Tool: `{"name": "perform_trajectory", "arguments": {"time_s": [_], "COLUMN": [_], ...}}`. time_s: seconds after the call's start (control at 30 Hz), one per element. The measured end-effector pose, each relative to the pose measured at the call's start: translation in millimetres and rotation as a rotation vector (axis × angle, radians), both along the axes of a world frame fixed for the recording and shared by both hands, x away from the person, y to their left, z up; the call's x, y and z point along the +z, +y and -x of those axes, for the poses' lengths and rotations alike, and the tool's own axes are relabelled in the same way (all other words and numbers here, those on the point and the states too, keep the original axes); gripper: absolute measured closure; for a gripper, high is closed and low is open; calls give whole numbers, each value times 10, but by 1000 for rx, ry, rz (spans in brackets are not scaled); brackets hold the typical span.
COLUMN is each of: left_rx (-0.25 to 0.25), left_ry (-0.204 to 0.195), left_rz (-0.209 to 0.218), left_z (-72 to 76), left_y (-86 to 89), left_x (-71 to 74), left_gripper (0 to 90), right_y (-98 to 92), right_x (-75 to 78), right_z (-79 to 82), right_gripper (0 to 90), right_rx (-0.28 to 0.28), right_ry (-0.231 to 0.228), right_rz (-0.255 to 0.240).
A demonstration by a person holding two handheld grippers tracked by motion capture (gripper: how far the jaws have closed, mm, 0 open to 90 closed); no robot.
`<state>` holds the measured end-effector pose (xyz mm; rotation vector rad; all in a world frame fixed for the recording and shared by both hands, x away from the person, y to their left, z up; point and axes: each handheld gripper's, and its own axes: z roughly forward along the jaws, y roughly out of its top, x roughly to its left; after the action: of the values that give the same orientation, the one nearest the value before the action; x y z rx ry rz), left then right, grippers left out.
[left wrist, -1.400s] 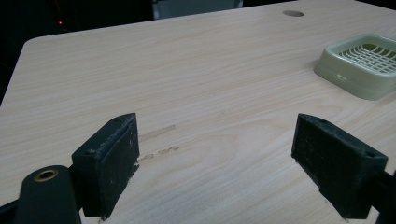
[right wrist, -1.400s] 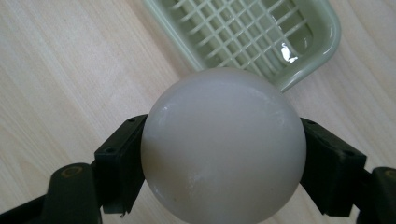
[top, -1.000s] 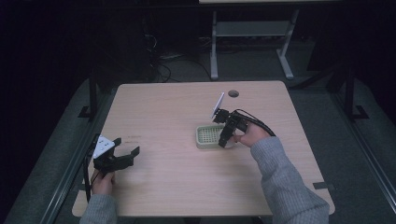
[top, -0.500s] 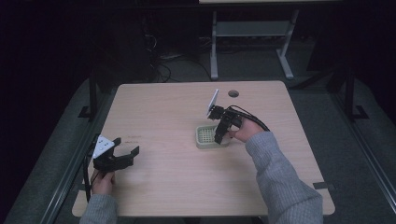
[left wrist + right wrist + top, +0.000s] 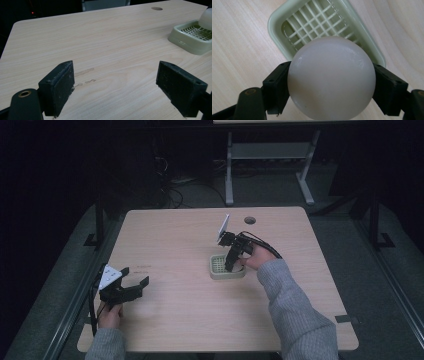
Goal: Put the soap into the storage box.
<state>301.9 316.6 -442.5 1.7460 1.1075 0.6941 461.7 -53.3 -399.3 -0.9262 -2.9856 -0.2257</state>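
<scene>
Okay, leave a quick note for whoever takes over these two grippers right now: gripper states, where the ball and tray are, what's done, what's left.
Right gripper: shut on the white ball, held over the green slotted tray near the table's middle.
Left gripper: open, holding nothing, low over the table's near-left part, away from the tray.
Done: ball picked up and brought above the tray.
Left, most likely: lower the ball into the tray and open the jaws; it may roll on the grid, so release low.
</scene>
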Motion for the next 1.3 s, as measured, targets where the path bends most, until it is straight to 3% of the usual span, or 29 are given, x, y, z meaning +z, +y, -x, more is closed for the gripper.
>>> {"name": "perform_trajectory", "arguments": {"time_s": [0.47, 1.3], "left_rx": [2, 2], "left_ry": [-1, -3], "left_rz": [4, 8], "left_z": [0, -2], "left_y": [0, 6], "left_x": [3, 3], "left_gripper": [149, 148], "right_y": [124, 237], "right_x": [-61, -156], "right_z": [-60, -103], "right_gripper": [236, 236], "right_rx": [-6, -8], "right_ry": [-2, 1], "right_rz": [-9, 16]}}
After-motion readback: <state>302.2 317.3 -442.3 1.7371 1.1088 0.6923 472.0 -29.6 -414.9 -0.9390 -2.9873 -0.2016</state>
